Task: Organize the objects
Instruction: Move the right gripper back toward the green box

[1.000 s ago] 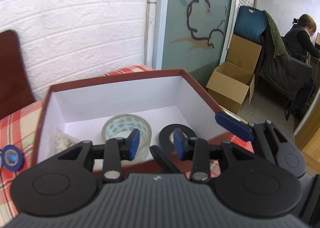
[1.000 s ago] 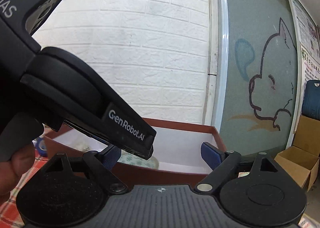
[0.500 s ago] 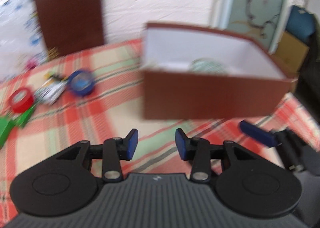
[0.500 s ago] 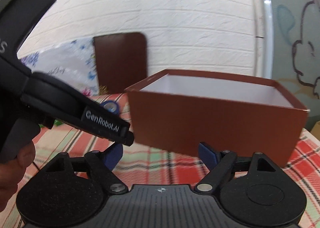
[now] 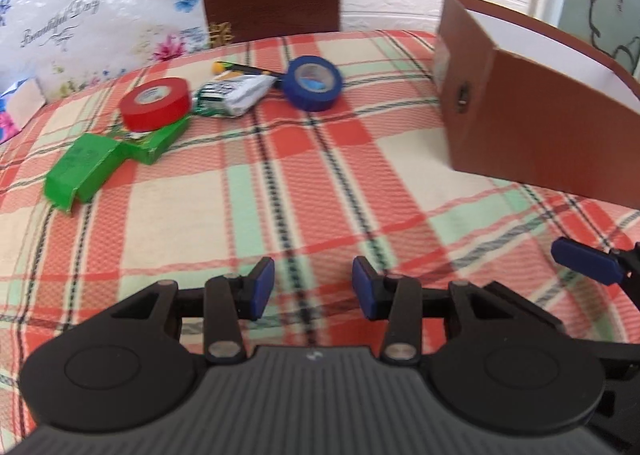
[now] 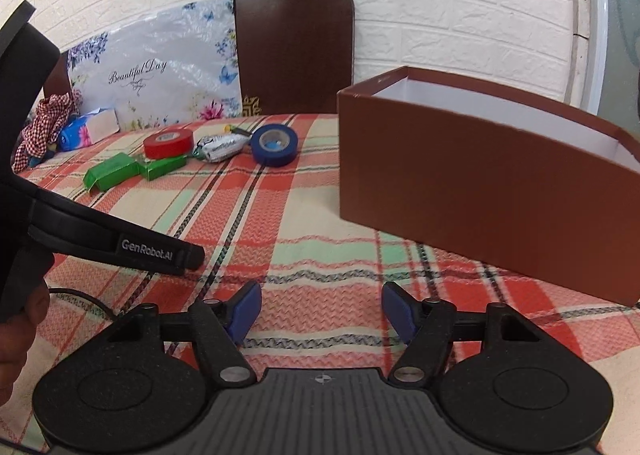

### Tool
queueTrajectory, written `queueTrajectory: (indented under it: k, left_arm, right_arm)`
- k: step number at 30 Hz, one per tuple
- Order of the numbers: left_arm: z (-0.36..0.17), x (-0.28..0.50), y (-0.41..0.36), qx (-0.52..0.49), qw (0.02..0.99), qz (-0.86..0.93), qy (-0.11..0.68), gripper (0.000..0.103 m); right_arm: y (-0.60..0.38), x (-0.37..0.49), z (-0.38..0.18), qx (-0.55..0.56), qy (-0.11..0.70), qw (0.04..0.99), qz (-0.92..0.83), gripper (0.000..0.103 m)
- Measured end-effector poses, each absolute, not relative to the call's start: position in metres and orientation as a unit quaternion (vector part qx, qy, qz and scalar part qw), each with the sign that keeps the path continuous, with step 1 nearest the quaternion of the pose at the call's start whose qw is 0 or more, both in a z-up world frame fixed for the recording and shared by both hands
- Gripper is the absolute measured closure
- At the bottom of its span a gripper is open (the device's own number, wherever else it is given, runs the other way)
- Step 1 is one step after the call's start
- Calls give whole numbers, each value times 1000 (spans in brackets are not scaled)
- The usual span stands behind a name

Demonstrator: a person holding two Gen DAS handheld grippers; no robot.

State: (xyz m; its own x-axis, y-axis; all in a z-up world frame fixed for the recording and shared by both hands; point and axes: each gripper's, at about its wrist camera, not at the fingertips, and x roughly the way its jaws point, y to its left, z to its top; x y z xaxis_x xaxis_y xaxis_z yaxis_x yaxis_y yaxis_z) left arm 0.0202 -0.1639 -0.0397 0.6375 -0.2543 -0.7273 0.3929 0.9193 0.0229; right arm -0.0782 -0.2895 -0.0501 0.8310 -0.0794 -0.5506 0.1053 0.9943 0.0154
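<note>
On the plaid cloth lie a red tape roll [image 5: 155, 103] [image 6: 168, 142], a blue tape roll [image 5: 313, 83] [image 6: 274, 144], a silver packet [image 5: 232, 91] [image 6: 219, 147] and two green boxes [image 5: 86, 169] [image 6: 116, 171]. A brown box [image 5: 536, 123] [image 6: 480, 191] with a white inside stands at the right. My left gripper [image 5: 313, 293] hovers over bare cloth, its jaws opening with nothing between them. My right gripper [image 6: 320, 313] also hangs over the cloth, near the box's front wall, jaws closing on nothing. The left gripper's body shows at the left of the right wrist view.
A dark brown board [image 6: 294, 51] and a floral panel [image 6: 148, 83] lean on the white brick wall behind the table. A tissue pack [image 6: 86, 131] and a checked cloth [image 6: 40, 127] lie at the far left. A hand [image 6: 16, 335] holds the left gripper.
Both grippers have pulled back from over the brown box and tipped down toward the cloth. The loose objects at the left have come into view. The right jaws have narrowed.
</note>
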Motion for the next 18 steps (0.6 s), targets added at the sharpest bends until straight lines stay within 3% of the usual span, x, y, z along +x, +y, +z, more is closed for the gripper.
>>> queueTrajectory:
  k: [18]
  left_arm:
    - [-42, 44, -74, 69, 926, -88, 360, 48]
  right_arm:
    - [-204, -30, -57, -52, 304, 950, 49, 39]
